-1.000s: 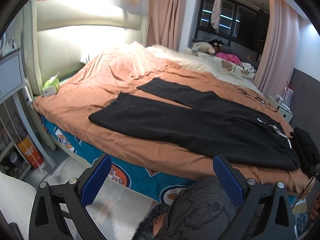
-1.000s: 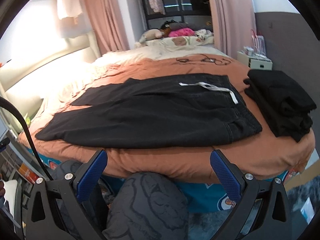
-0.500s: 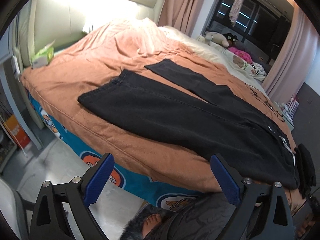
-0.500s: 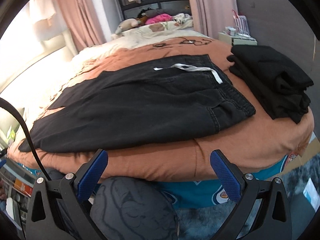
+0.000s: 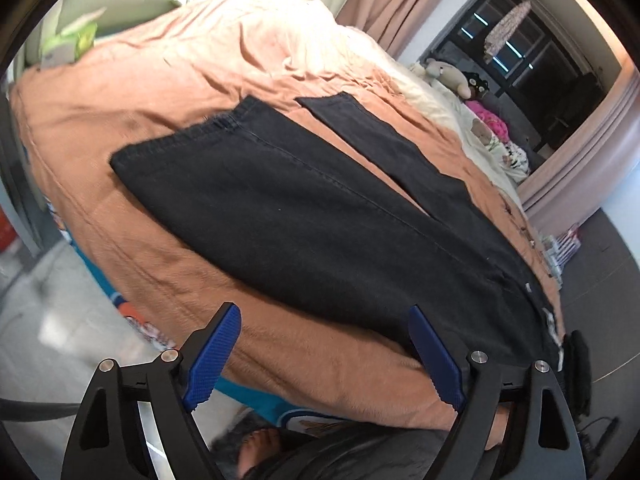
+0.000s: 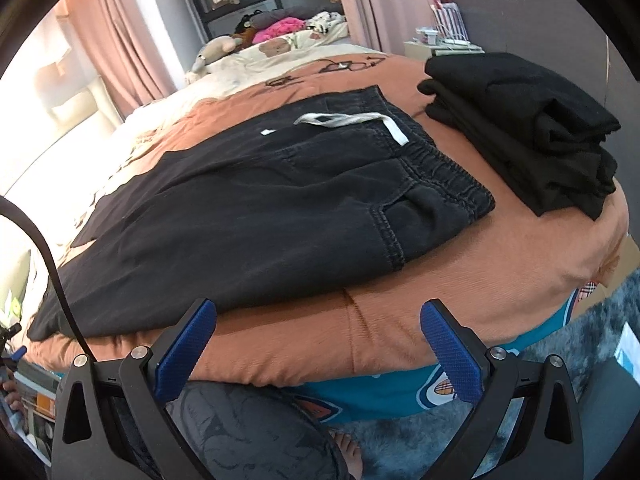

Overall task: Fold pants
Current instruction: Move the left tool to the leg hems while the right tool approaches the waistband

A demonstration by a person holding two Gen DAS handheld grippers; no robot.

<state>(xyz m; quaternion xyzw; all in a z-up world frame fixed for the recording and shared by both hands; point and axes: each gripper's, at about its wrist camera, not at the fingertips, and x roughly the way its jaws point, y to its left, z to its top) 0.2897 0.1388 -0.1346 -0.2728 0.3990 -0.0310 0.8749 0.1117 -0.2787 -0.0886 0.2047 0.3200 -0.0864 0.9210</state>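
Pants (image 5: 320,216), black, denim-like, spread flat on the orange bedspread (image 5: 132,92), legs split in a V toward the headboard end, waistband (image 6: 444,172) with white drawstring (image 6: 352,120) toward the foot end, near edge lying along the bedspread's front edge. Looks soft but fairly heavy cloth, limp: should drape and sag when lifted, thick seams give the firmest bite. Not slippery, not fragile. Best holds, by my guess: near leg's hem corner (image 5: 132,156) for the left side, waistband corner for the right, then carry the near leg over the far one. Left gripper (image 5: 324,360) wide, jaws just been closing a little, nothing between them, above the bedspread's front edge. Right gripper (image 6: 320,356) wide, empty, off the front edge too. Folded black pile (image 6: 528,136) beside the waistband, apart from it.
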